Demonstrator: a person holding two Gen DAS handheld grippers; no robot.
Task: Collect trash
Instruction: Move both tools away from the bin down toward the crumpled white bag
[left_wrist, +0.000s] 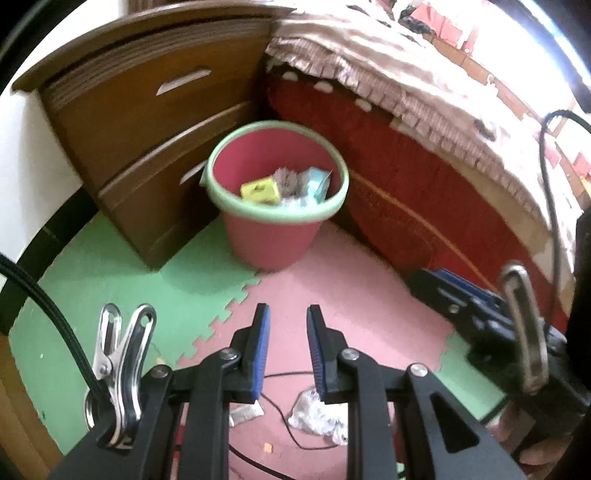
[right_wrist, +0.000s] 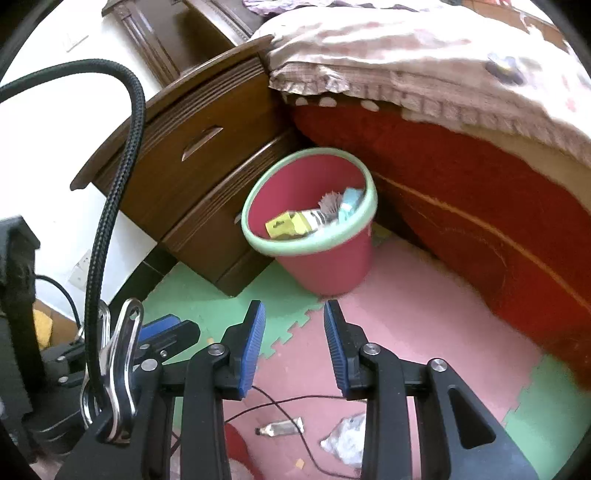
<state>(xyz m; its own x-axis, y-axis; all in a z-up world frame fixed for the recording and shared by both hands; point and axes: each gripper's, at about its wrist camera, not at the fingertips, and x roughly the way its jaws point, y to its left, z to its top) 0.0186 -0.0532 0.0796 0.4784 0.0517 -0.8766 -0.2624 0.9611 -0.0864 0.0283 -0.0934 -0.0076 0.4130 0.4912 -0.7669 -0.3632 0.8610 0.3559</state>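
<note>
Crumpled white paper (right_wrist: 345, 439) and a squeezed metal tube (right_wrist: 281, 427) are seen lying on the pink foam floor mat (right_wrist: 424, 332), near the pink bin (right_wrist: 325, 258). Both are judged light; the wad should crush softly and may be pinched anywhere, the tube across its flattened middle. The left claw (left_wrist: 288, 347) and right claw (right_wrist: 293, 347) are held spread, empty.

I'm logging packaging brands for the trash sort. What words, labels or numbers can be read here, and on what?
None can be read.
Yellow box in the bin: dark print, too blurred.
Squeezed tube on the floor mat: no legible marking.
Crumpled wrapper beside it: print too small and blurred.
</note>
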